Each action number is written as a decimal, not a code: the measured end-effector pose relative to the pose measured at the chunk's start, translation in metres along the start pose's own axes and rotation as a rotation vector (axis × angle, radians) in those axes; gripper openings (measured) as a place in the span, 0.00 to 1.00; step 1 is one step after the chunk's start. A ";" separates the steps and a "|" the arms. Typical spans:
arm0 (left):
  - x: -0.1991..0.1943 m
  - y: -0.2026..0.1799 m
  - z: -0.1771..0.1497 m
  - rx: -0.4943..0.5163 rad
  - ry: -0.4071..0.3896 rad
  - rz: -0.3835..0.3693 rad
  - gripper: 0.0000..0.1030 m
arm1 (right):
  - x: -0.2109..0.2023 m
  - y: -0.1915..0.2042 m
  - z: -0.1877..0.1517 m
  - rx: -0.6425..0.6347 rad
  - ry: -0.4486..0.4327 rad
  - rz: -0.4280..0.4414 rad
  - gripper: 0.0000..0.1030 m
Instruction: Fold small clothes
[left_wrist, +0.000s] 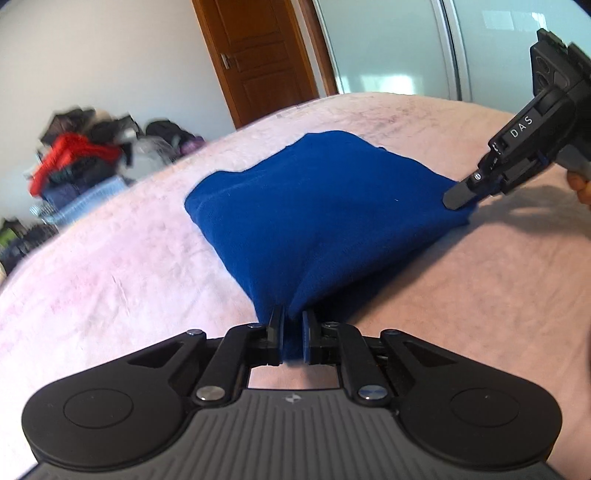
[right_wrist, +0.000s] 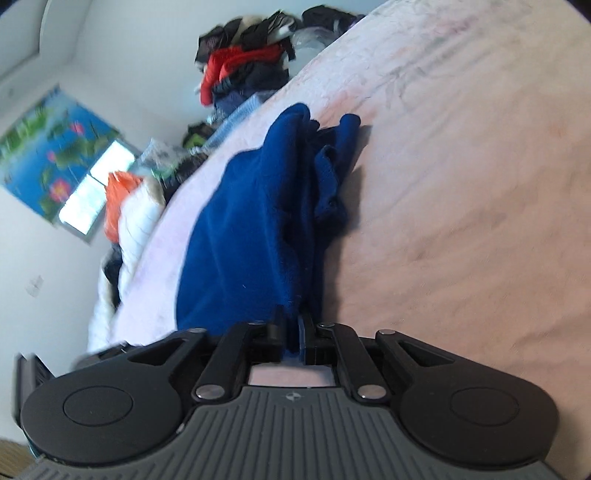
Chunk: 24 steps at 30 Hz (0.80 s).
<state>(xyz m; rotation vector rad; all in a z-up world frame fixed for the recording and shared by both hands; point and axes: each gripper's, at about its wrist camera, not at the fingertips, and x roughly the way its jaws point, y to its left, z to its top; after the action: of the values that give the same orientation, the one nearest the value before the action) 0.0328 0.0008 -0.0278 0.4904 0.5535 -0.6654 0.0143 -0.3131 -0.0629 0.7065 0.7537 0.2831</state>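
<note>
Blue cloth fills both your tongs: the left tongs (left_wrist: 293, 332) pinch its near corner, the right tongs (right_wrist: 293, 328) clamp the next corner along that edge. Its body (left_wrist: 314, 206) stretches away from you across the pink bed (left_wrist: 110, 266), soft, thick, bunched at the far end.

The blue garment (left_wrist: 317, 206) is showing as soft, matt fleecy cloth. The bed (left_wrist: 110, 266) is wearing a pale pink, faintly crinkled cover. The left tool (left_wrist: 293, 336) is looking like matt black plastic with shiny metal rivets; the door (left_wrist: 258, 55) is gleaming as varnished wood.
</note>
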 end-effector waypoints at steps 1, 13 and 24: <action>-0.005 0.004 0.000 -0.014 -0.002 -0.020 0.10 | -0.005 0.004 0.003 -0.038 -0.004 -0.017 0.25; 0.021 0.041 0.054 -0.310 -0.084 -0.177 0.69 | 0.031 0.057 0.092 -0.339 -0.112 -0.066 0.44; 0.048 0.037 0.079 -0.236 -0.108 -0.119 0.71 | 0.054 0.049 0.125 -0.334 -0.140 -0.103 0.53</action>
<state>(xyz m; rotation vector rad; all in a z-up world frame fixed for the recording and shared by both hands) 0.1146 -0.0402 0.0111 0.1999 0.5543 -0.7248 0.1416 -0.3116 0.0065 0.3658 0.5886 0.2553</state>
